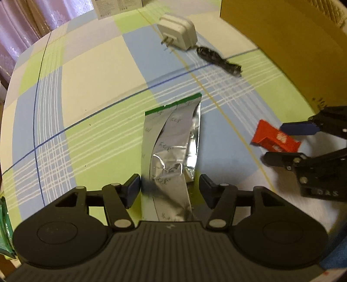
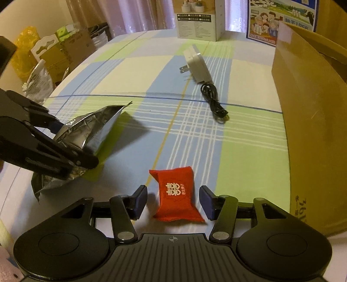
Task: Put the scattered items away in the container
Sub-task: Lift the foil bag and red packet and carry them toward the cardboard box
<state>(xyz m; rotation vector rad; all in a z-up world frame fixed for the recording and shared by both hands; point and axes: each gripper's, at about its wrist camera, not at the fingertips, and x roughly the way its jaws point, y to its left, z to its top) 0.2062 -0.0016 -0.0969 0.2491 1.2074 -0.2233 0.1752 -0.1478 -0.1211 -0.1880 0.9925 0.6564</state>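
Note:
A silver foil pouch (image 1: 173, 147) with a green end lies on the checked cloth between the fingers of my left gripper (image 1: 170, 187), which is open around its near end; it also shows in the right wrist view (image 2: 91, 130). A small red packet (image 2: 176, 193) lies between the open fingers of my right gripper (image 2: 173, 200); the packet (image 1: 274, 138) and the right gripper (image 1: 284, 141) show at the right of the left wrist view. A white power adapter (image 1: 177, 34) with a coiled black cable (image 1: 219, 58) lies farther back. The brown cardboard box (image 2: 312, 121) stands on the right.
A white product box (image 2: 198, 20) and a blue printed carton (image 2: 282, 17) stand at the table's far edge. Cardboard boxes and bags (image 2: 49, 52) sit beyond the table's left edge. The table (image 2: 141, 71) is covered by a checked cloth.

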